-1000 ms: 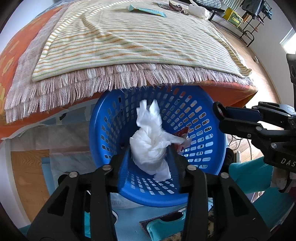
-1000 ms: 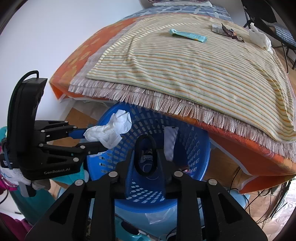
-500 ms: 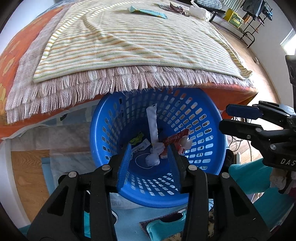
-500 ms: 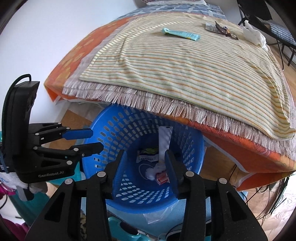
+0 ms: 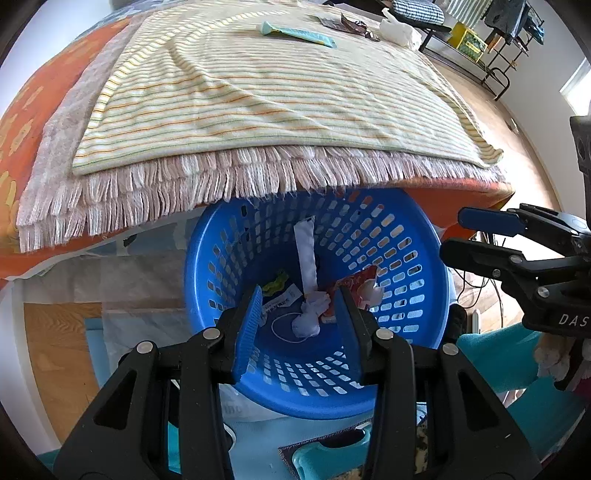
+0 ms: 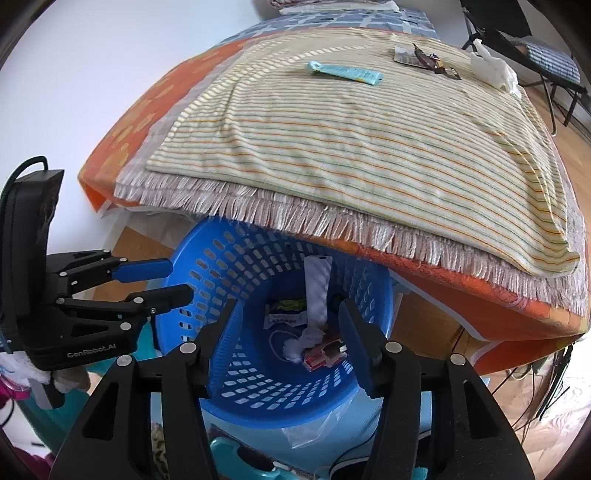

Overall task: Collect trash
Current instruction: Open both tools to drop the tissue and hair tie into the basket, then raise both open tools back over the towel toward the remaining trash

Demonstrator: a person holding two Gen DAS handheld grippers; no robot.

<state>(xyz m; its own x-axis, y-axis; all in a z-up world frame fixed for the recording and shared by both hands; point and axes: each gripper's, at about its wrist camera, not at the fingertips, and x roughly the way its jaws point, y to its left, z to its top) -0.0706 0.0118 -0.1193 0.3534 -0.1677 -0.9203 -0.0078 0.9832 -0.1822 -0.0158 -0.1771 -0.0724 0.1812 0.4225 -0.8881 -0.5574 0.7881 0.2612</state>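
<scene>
A blue perforated basket [image 5: 373, 229] [image 6: 221, 266] stands on the floor under the bed's fringed edge. In it lie a crumpled white tissue [image 5: 310, 321] [image 6: 301, 341], a red wrapper [image 5: 356, 284] [image 6: 325, 354], a long white strip [image 5: 306, 254] [image 6: 317, 288] and a yellow-green wrapper [image 5: 275, 284]. My left gripper [image 5: 300, 295] [image 6: 179, 278] hangs open over the basket, nothing between its fingers. My right gripper [image 6: 288, 308] [image 5: 452, 234] is over the basket's other side, its jaws opening and empty. On the bed's far end lie a teal wrapper [image 5: 297, 34] [image 6: 343, 72], dark wrappers [image 6: 424, 59] and a white tissue [image 5: 400, 31] [image 6: 493, 68].
A striped blanket [image 5: 258, 103] over a fringed throw [image 5: 166, 184] covers the orange bed. Wooden floor [image 5: 517, 122] runs along the right. A chair [image 6: 546, 55] and a rack [image 5: 498, 55] stand beyond the bed. Teal items and clear plastic [image 6: 314, 424] lie by the basket.
The white tissue wad at my left gripper's tips a second ago has dropped into the basket. My right gripper's jaws have spread wider, and a dark loop between them is gone.
</scene>
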